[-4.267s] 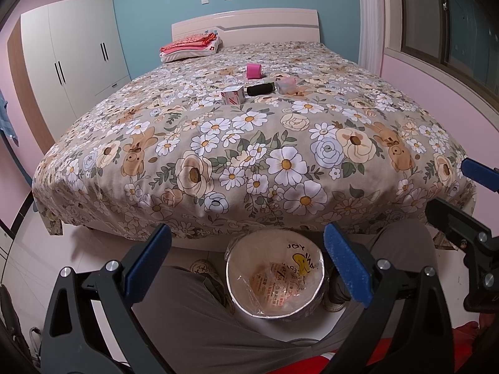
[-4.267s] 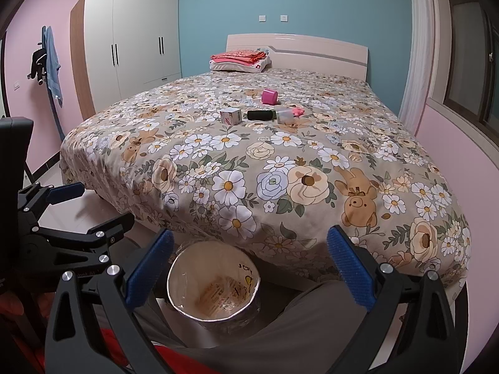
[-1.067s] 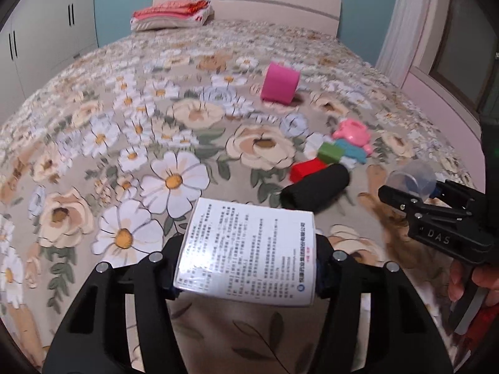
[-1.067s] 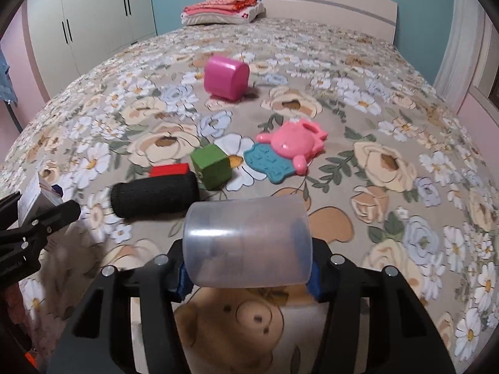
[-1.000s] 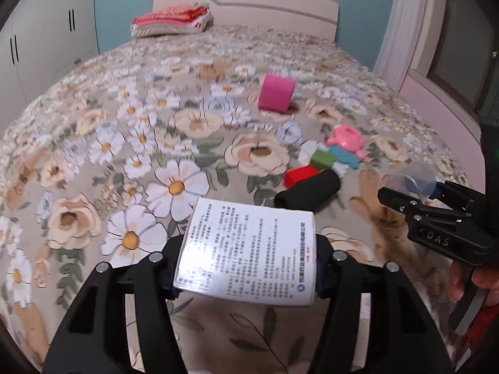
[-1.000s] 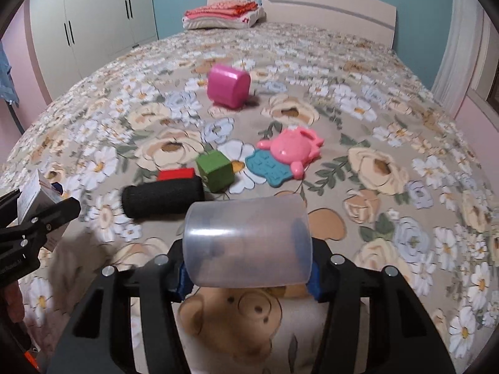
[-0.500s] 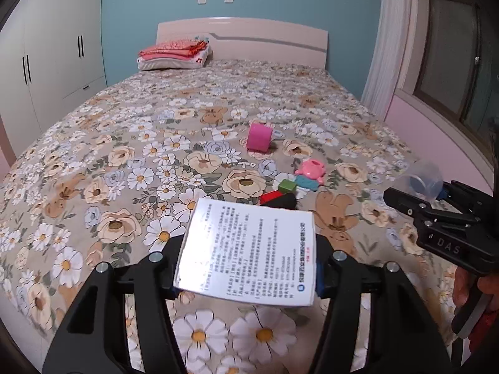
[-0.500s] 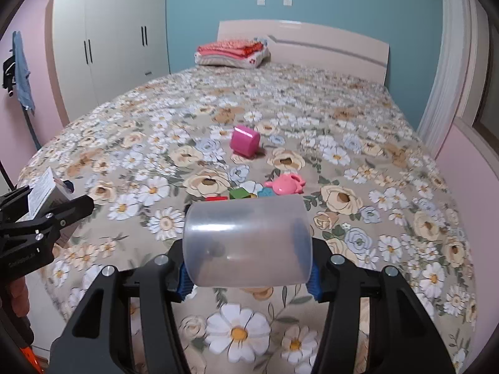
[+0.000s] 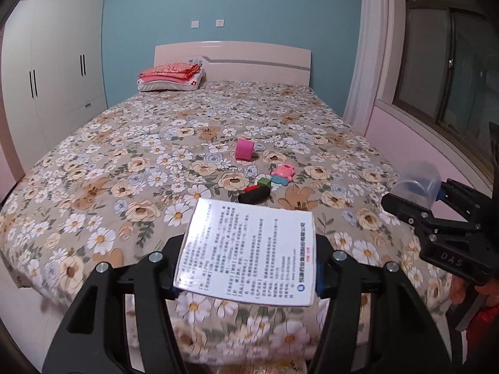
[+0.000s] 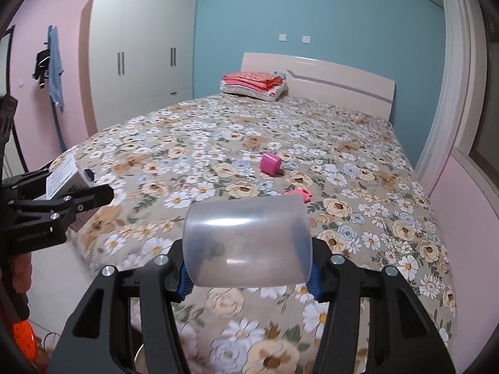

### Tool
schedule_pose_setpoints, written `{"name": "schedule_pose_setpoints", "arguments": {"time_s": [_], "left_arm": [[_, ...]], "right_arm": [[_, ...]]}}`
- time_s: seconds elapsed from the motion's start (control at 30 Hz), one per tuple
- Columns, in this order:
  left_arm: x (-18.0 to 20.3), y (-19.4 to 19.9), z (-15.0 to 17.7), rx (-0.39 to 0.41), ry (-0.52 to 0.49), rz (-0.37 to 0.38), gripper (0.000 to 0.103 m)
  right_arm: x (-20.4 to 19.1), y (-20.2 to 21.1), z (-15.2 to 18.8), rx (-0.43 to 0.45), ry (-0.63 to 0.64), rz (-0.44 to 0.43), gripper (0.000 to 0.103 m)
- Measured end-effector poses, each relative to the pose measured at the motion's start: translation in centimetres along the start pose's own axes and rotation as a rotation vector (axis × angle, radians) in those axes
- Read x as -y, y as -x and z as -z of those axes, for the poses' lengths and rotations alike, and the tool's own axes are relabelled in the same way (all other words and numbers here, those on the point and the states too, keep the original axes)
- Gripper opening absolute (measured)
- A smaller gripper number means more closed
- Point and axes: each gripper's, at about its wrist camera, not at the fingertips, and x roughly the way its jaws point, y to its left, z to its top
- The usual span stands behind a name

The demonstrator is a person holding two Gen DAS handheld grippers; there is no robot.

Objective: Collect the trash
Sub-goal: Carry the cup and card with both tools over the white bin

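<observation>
My left gripper (image 9: 246, 269) is shut on a white printed box (image 9: 249, 249), held above the foot of the flowered bed (image 9: 140, 162). My right gripper (image 10: 248, 275) is shut on a clear plastic cup (image 10: 248, 243) lying sideways between its pads. In the left wrist view the right gripper (image 9: 414, 199) and its cup (image 9: 418, 182) show at the right. The left gripper (image 10: 84, 191) and its box (image 10: 64, 176) show at the left of the right wrist view. Both hang over the bed's near edge.
A pink cylinder (image 9: 244, 149), a pink toy (image 9: 283, 171), a green cube (image 9: 265, 182) and a black roll (image 9: 254, 194) lie mid-bed. Folded red bedding (image 9: 170, 73) rests by the headboard. A white wardrobe (image 9: 53, 87) stands left; a window wall (image 9: 436, 143) is right.
Both grippers have pulled back and up from the bed's middle to its foot, carrying the box and the cup. The toys now look small and far.
</observation>
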Motion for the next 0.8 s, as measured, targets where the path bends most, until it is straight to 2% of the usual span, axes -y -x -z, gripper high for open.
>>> {"name": "schedule_pose_setpoints", "arguments": {"time_s": [0.2,0.37,0.8], "left_arm": [[0.1,3.9,3.9,-0.008,-0.024,0.000,0.059],[0.3,5.4,8.2,-0.043,-0.042,0.006,0.059],[0.6,3.6,17.5,-0.201,-0.086,0.032,0.059]], "right_arm": [[-2.5,3.8,3.4,0.004,0.025,-0.040,0.057],[-4.2,4.9,6.8,-0.019,0.034,-0.087,0.057],[-8.1,3.9,14.8,-0.142,0.056,-0.165,0.057]]}}
